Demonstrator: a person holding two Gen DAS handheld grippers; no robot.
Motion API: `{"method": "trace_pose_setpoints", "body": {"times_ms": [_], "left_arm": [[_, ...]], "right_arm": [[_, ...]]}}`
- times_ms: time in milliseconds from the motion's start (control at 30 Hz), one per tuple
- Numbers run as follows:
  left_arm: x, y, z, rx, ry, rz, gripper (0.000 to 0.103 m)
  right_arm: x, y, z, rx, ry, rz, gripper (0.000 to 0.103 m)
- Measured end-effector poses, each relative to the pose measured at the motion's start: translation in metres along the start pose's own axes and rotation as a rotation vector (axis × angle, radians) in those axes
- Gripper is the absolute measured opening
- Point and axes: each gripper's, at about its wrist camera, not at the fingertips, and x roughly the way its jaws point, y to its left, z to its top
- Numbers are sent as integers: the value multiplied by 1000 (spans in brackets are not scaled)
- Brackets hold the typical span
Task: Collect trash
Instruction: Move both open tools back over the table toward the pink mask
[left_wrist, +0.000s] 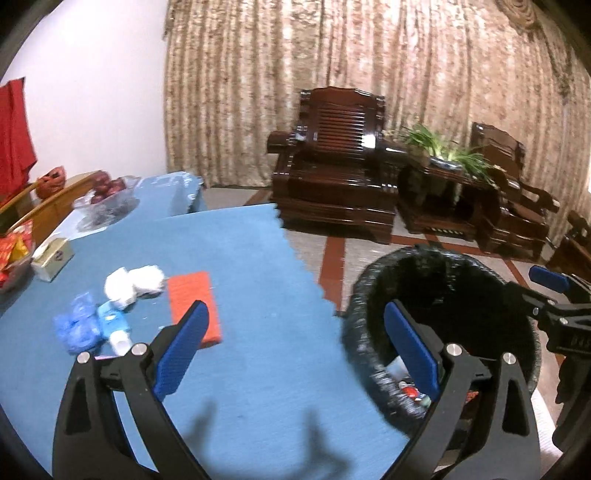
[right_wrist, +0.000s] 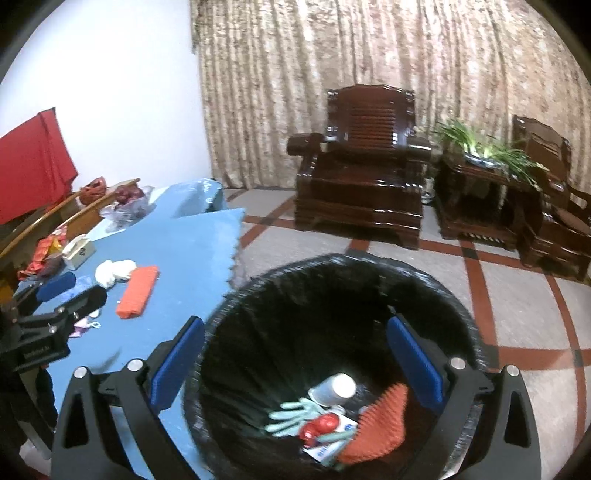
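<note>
Left wrist view: orange sponge (left_wrist: 194, 306) near desk (left_wrist: 258, 369) far edge, beside white wads (left_wrist: 135, 284) and crumpled blue plastic (left_wrist: 75, 328); light, soft, likely best pinched across short sides. Left tongs (left_wrist: 295, 350) wide open, empty, angled down over desk edge. Right tongs (right_wrist: 295, 362) wide open, empty, above black bin (right_wrist: 332, 295).

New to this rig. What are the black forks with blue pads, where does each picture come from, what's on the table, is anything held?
No robot arm: a person carries two hand-held grippers, each with a fisheye camera looking along its fingers. The left gripper hangs over the blue table; the right gripper over the black bin. Both are open and hold nothing.

On the table: an orange sponge, white wads, blue plastic scraps, a small box. In the bin: another orange sponge, a paper cup, a green glove.
</note>
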Motion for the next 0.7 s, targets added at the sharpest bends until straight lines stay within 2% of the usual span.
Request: {"method": "trace_pose_setpoints", "body": {"times_ms": [333,700], "left_arm": [[-18,80,-11,-73,-13,164,93],[-21,168,-28,-164,19,338,93]], "right_arm": [[29,70,9,-72,-8,104,97],[66,140,6,-147,16,205,97]]}}
